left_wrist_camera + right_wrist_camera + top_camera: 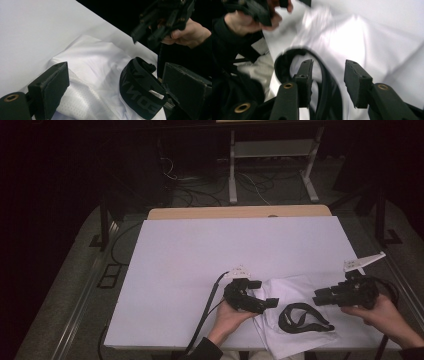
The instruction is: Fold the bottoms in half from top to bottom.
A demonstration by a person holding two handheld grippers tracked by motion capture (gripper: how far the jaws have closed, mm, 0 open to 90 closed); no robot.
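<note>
A white garment (295, 287) lies crumpled at the front right of the white table (200, 255), hanging a little over the near edge. A black elastic band (300, 317) rests in a loop on it. My left gripper (265, 293) sits at the garment's left edge, jaws wide apart over the cloth (95, 60), the band (140, 92) by its right jaw. My right gripper (318, 297) hovers at the garment's right side, pointing left. Its jaws (328, 75) stand apart with nothing between them, the band (294, 51) and cloth (352, 37) lying beyond. It also hangs in a hand (187, 32) above the band.
A wooden strip (240, 212) runs along the table's far edge. Behind it, on the dark floor, stand a metal frame (270, 150) and loose cables (200, 190). Rails (85, 290) flank the table. The white surface is bare to the left and behind the garment.
</note>
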